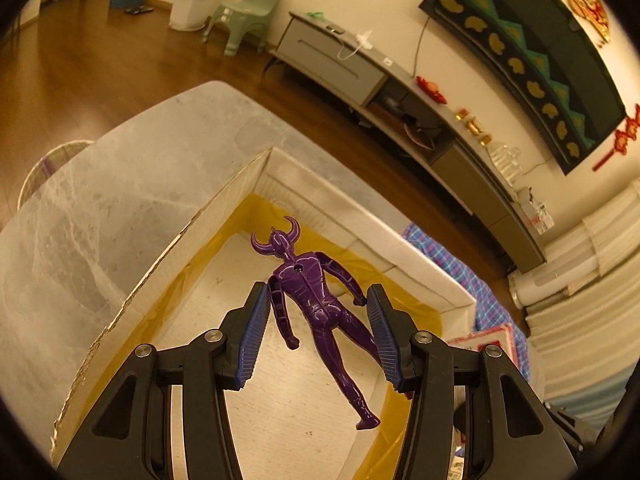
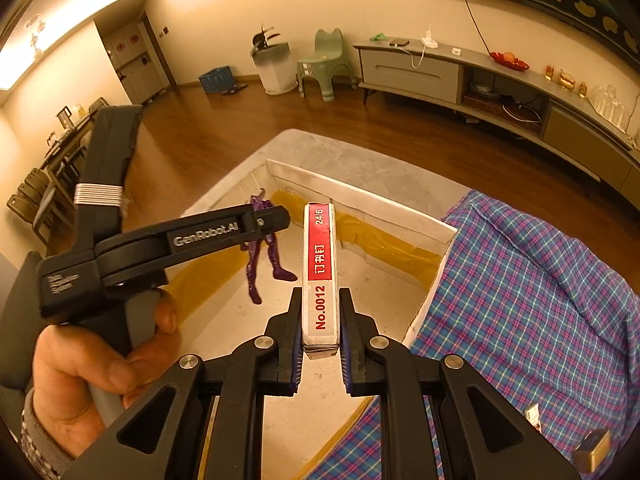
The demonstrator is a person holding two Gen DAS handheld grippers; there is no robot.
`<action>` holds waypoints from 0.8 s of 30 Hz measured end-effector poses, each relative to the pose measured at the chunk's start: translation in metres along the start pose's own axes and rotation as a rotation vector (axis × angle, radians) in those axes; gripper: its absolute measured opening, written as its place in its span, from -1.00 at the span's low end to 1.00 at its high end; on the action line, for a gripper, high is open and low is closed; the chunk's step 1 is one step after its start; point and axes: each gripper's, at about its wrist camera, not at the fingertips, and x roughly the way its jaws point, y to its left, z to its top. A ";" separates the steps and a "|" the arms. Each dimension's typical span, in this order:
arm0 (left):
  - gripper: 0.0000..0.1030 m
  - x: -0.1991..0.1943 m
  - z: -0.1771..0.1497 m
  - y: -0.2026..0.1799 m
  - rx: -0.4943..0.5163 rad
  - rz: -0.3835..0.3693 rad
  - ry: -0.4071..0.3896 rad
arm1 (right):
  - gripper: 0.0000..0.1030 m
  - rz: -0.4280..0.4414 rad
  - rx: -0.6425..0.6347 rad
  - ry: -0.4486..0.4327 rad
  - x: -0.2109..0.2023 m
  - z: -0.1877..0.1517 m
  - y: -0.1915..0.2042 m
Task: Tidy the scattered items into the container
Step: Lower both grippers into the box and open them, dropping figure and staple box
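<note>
1. Left gripper [image 1: 316, 320]: jaws spread wide, blue pads [image 1: 256, 336] off the purple figure [image 1: 316, 300]. In the left wrist view the figure sits between the fingers; one arm is close to the left pad, and contact can't be confirmed. It reads as released, not gripped.
2. Whether the figure rests on the box floor or is mid-drop I can't tell. In the right wrist view its legs [image 2: 276, 264] hang below the left gripper's finger [image 2: 240, 232], over the box interior.
3. Right gripper [image 2: 320, 328]: clenched on the lower end of a staple box [image 2: 320, 272], red and white, "No.0012". Most of its length sticks out past the fingertips, pointing over the cardboard box [image 2: 360, 196].
4. The container is a white cardboard box with yellow tape along the inner edges. It sits on a grey marble table [image 1: 100, 220]. Plaid cloth [image 2: 540, 300] lies right of the fingers, against the box wall.
5. Risks, as I judge them:
   - The grip is on the end only, so there's a long lever. The staple box could pivot or slip if swung fast.
   - Both grippers are over the same box, and the left finger sits just left of the staple box. There's a clash risk if the right advances before the left clears.
   - If the figure's arm snags the left pad, retracting could drag it back out.
   - Releasing too near the right wall could send the staple box onto the cloth instead.
</note>
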 end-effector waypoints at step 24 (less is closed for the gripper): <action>0.03 0.035 -0.016 0.027 -0.092 0.073 0.120 | -0.68 -0.145 -0.052 0.286 0.097 0.034 -0.021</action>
